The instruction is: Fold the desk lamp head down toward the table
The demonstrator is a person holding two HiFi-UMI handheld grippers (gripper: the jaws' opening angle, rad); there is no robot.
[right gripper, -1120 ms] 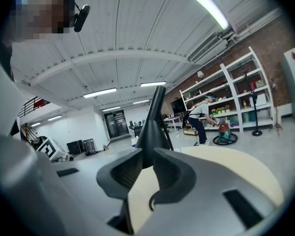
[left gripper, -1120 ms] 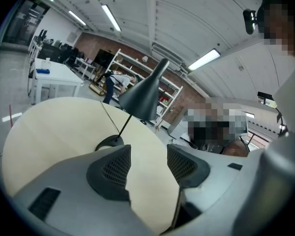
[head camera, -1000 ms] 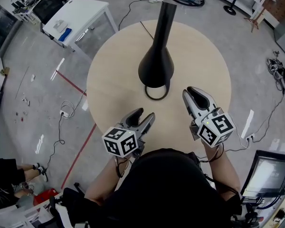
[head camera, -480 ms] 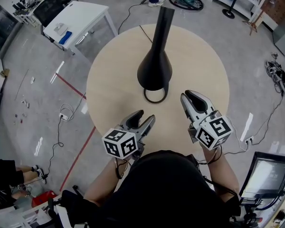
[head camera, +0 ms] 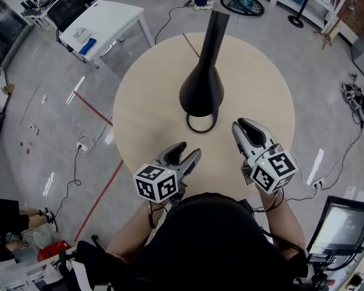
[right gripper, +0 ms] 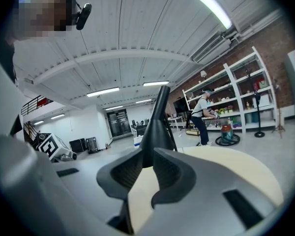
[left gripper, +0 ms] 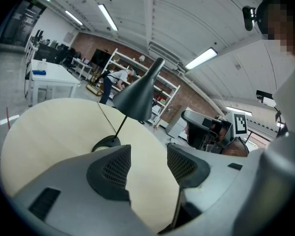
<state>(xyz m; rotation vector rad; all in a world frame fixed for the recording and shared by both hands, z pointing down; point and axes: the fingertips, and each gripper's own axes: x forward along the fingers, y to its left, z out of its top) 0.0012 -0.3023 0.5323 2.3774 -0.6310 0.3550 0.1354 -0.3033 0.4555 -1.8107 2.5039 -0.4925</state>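
A black desk lamp stands on the round wooden table (head camera: 145, 102). Its cone-shaped head (head camera: 201, 90) points up and away from me, above a ring base (head camera: 200, 123). In the left gripper view the lamp head (left gripper: 137, 95) tilts on a thin stem over the base (left gripper: 105, 142). My left gripper (head camera: 185, 152) hovers over the near table edge, left of the base, open and empty (left gripper: 147, 161). My right gripper (head camera: 247, 126) is to the right of the base, open a little with nothing between its pads (right gripper: 147, 168); the lamp (right gripper: 157, 127) shows beyond them.
A white table (head camera: 103, 20) stands on the floor at the far left. Cables and a red tape line (head camera: 100, 193) cross the floor. A monitor (head camera: 343, 226) is at the lower right. A person (left gripper: 113, 80) stands by distant shelves.
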